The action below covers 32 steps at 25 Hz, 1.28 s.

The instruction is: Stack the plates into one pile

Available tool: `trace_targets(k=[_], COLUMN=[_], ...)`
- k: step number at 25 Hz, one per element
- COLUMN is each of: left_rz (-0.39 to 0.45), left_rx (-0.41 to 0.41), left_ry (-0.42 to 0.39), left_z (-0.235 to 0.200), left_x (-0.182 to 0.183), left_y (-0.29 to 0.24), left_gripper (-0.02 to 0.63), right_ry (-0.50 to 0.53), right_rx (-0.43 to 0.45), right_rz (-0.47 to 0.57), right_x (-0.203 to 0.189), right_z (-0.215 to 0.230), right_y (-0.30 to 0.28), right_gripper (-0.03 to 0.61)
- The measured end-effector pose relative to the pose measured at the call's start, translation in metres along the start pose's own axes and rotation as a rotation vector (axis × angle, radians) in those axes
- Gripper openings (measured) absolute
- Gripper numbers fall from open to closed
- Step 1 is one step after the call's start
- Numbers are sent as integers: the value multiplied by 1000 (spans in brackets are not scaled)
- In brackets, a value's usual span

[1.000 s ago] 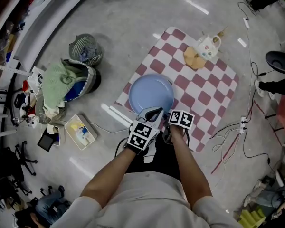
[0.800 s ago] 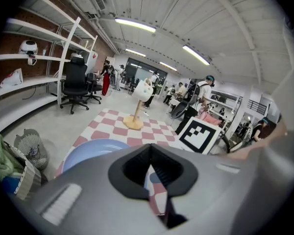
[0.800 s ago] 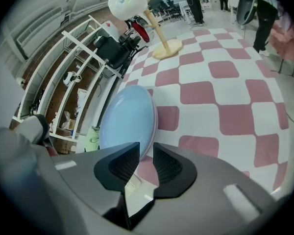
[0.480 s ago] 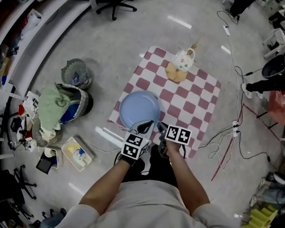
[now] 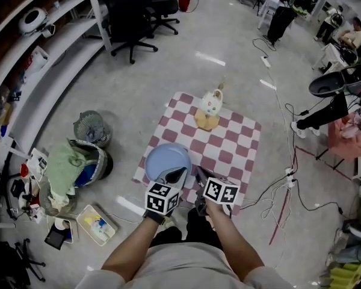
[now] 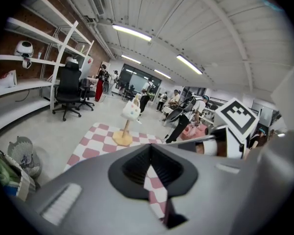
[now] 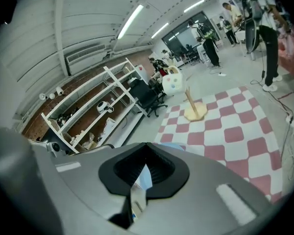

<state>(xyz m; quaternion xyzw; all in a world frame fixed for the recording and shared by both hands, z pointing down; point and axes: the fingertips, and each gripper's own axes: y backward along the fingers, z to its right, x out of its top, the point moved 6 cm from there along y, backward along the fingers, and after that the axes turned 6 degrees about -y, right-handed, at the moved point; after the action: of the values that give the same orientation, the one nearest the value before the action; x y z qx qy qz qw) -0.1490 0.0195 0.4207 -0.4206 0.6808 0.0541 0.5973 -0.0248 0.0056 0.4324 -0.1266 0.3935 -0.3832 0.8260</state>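
Note:
A light blue plate (image 5: 166,159) lies on the near left corner of a red-and-white checkered cloth (image 5: 228,146) on the floor. I cannot tell whether more than one plate lies there. My left gripper (image 5: 173,176) hangs over the plate's near rim, jaws closed to a thin slit with nothing between them. My right gripper (image 5: 200,177) is just to its right over the cloth, also shut and empty. In the left gripper view the left gripper (image 6: 150,169) looks along the cloth (image 6: 95,138). In the right gripper view the right gripper (image 7: 142,174) shows a sliver of blue plate (image 7: 144,179).
A white cup on a wooden stand (image 5: 211,105) is at the cloth's far edge. Left of the cloth lie a small fan (image 5: 87,127), a green-cloth bundle (image 5: 74,164) and a white box (image 5: 97,224). Cables (image 5: 283,179) trail at the right. Office chairs (image 5: 135,11) and shelves stand beyond.
The head view has lifted and takes in more of the room, so cloth and plate look smaller. Both grippers stay shut by the plate's near rim.

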Motion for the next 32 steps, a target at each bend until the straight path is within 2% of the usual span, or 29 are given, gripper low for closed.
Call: trace_targets(k=[10,16,25,32], left_rz=[119,209,338,366], left_rx=[-3,-24,-8,6], left_ry=[-13,-57,-132,-153], left_z=[10,17,21,16], left_x=[65,112,165,179], left_y=[32,55,97,111], left_gripper=[6,6,6,6], right_ry=[181,311,404,453], right_rx=[63,92,120,132], right_rz=[152,238,351,385], right_x=[43,69,100,104], right_z=[-60,-103,-149,-170], right_y=[41,59,84,86], right_gripper=[11,11,9,9])
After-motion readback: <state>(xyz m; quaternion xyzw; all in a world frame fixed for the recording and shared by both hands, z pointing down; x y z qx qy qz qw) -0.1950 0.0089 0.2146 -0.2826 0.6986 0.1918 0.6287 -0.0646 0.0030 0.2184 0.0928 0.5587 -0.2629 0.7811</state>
